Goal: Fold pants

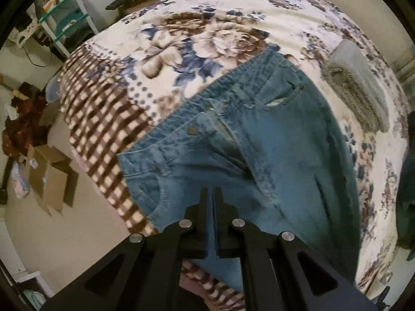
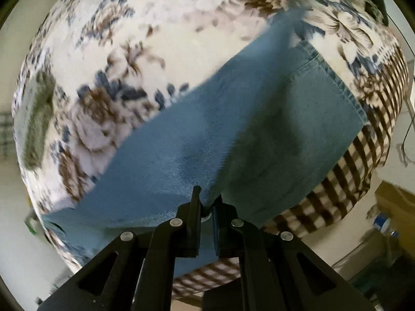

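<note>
Right wrist: tool (image 2: 206,199) pinching pants (image 2: 259,129) fold

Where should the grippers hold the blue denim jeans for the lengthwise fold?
Both are shut on the blue denim jeans along the near side edge: left gripper by the hip pocket below the waistband, right gripper on the leg short of the hem. That looks right: the jeans lie flat on the floral blanket, so pinching that edge from above lets it carry over the far leg.
</note>
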A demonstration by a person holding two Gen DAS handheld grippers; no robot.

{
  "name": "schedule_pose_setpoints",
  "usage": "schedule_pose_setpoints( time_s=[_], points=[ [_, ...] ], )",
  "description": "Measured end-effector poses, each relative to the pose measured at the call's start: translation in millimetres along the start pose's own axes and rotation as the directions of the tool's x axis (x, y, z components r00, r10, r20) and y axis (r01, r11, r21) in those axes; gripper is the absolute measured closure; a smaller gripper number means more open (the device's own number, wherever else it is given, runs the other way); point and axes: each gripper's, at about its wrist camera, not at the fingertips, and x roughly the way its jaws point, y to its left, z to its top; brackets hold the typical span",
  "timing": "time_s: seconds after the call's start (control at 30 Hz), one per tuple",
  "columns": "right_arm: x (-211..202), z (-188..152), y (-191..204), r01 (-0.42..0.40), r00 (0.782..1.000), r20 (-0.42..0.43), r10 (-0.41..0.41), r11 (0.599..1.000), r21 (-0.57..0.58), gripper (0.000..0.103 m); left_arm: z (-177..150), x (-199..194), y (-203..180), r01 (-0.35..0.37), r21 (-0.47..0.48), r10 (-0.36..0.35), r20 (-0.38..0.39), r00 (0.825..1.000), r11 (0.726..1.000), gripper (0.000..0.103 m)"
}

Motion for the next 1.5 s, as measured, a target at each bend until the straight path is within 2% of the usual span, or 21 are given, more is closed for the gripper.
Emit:
schedule_pose_setpoints(
  time_s=[0.17, 0.27, 0.37, 0.5, 0.53, 0.63, 0.73, 0.8, 0.9, 0.97, 1.0, 1.1, 1.3, 1.5],
  points=[
    [50, -20, -32, 0.09, 0.991, -0.102, -0.092, 0.996, -0.023, 0.096, 11, 4, -24, 0.089, 0.0, -0.089, 0.011, 0.996, 0.996, 0.101],
    [77, -33, -47, 0.137, 0.982, -0.132, -0.138, 0.99, -0.02, 0.096, 28, 8, -40, 0.134, 0.001, -0.134, 0.003, 0.991, 0.991, 0.1],
    [87, -32, -50, 0.137, 0.98, -0.144, -0.136, 0.991, 0.001, 0.096, 47, 15, -56, 0.172, -0.014, -0.172, -0.014, 0.985, 0.985, 0.1],
    [95, -26, -40, 0.173, 0.971, -0.162, -0.174, 0.985, -0.019, 0.096, 73, 26, -65, 0.269, -0.095, -0.274, -0.048, 0.961, 0.959, 0.095],
    [96, -25, -39, 0.18, 0.97, -0.16, -0.182, 0.983, -0.024, 0.096, 79, 28, -69, 0.287, -0.109, -0.293, -0.047, 0.955, 0.952, 0.091],
    [98, -25, -38, 0.194, 0.967, -0.165, -0.194, 0.981, -0.017, 0.096, 97, 37, -88, 0.308, -0.112, -0.315, -0.059, 0.947, 0.945, 0.083],
    [97, -23, -39, 0.2, 0.966, -0.171, -0.196, 0.98, 0.006, 0.096, 112, 51, -110, 0.285, -0.073, -0.291, -0.084, 0.953, 0.956, 0.082],
    [98, -25, -39, 0.205, 0.965, -0.172, -0.199, 0.979, 0.016, 0.096, 120, 72, -125, 0.221, -0.036, -0.224, -0.133, 0.965, 0.975, 0.082],
    [101, -22, -37, 0.2, 0.966, -0.172, -0.191, 0.979, 0.036, 0.096, 124, 98, -136, 0.159, 0.015, -0.154, -0.169, 0.974, 0.987, 0.083],
    [101, -17, -40, 0.193, 0.969, -0.169, -0.182, 0.98, 0.05, 0.096, 123, 106, -138, 0.136, 0.05, -0.127, -0.148, 0.981, 0.989, 0.085],
    [99, -16, -41, 0.189, 0.97, -0.167, -0.178, 0.98, 0.054, 0.096, 121, 106, -139, 0.124, 0.073, -0.113, -0.136, 0.984, 0.99, 0.091],
    [91, -13, -49, 0.182, 0.972, -0.162, -0.171, 0.982, 0.057, 0.096, 116, 98, -128, 0.141, 0.09, -0.132, -0.097, 0.987, 0.986, 0.093],
    [59, -5, -56, 0.142, 0.983, -0.122, -0.135, 0.989, 0.052, 0.096, 100, 51, -66, 0.214, -0.003, -0.214, 0.002, 0.977, 0.977, 0.094],
    [9, 3, -54, 0.12, 0.993, -0.021, -0.12, 0.993, 0.011, 0.096, 44, 12, 19, 0.218, -0.078, -0.215, 0.036, 0.976, 0.973, 0.094]
  ],
)
